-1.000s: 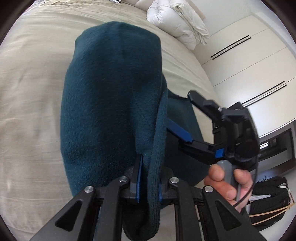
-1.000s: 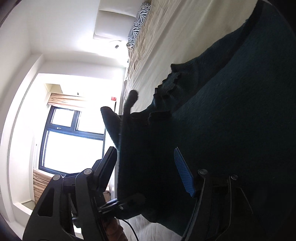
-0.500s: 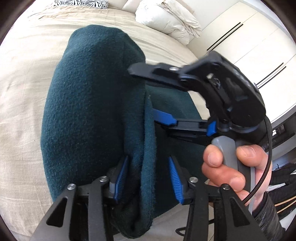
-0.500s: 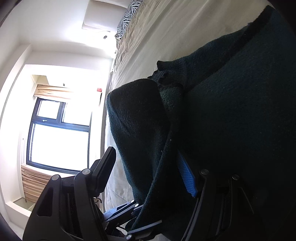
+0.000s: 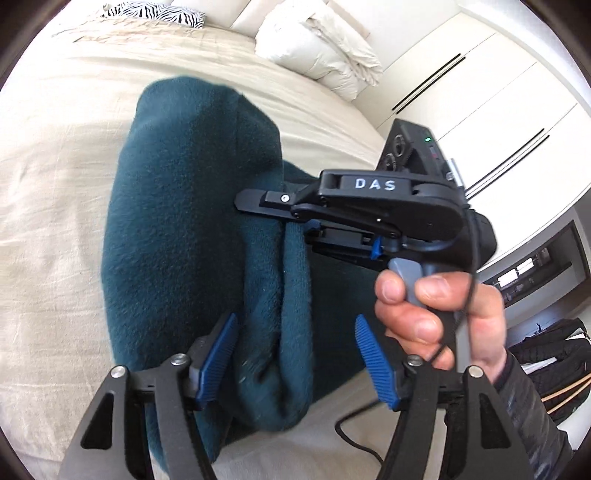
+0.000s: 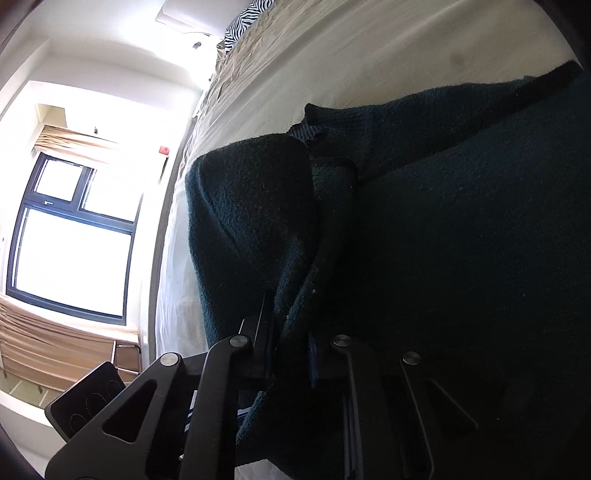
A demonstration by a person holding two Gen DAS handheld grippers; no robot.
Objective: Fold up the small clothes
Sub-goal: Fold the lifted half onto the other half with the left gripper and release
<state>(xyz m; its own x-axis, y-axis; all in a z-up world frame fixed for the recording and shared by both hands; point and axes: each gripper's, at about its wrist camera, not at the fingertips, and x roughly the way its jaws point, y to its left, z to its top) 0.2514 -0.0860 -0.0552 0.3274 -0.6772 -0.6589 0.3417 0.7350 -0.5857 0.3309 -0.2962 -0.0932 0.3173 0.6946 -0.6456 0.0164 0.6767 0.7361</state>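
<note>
A dark teal fleece garment (image 5: 177,229) is held up in a fold over the beige bed (image 5: 55,155). My left gripper (image 5: 295,354) sits at the bottom of the left wrist view. Its jaws are opening and the garment's edge hangs loose between the blue pads (image 5: 219,354) without being pressed. My right gripper (image 5: 284,218), gripped by a hand (image 5: 436,314), is closing and pinches the same edge higher up. In the right wrist view the right gripper (image 6: 291,350) is shut on the garment (image 6: 251,221), which fills most of that view.
White pillows (image 5: 317,48) and a zebra-print cushion (image 5: 155,14) lie at the head of the bed. White wardrobe doors (image 5: 498,122) stand at the right, with a black bag (image 5: 554,362) on the floor. A bright window (image 6: 74,251) lies beyond the bed's far side.
My left jaws have opened off the garment's edge. The right gripper has come in, rolled over and shut on that edge just above the left one.
</note>
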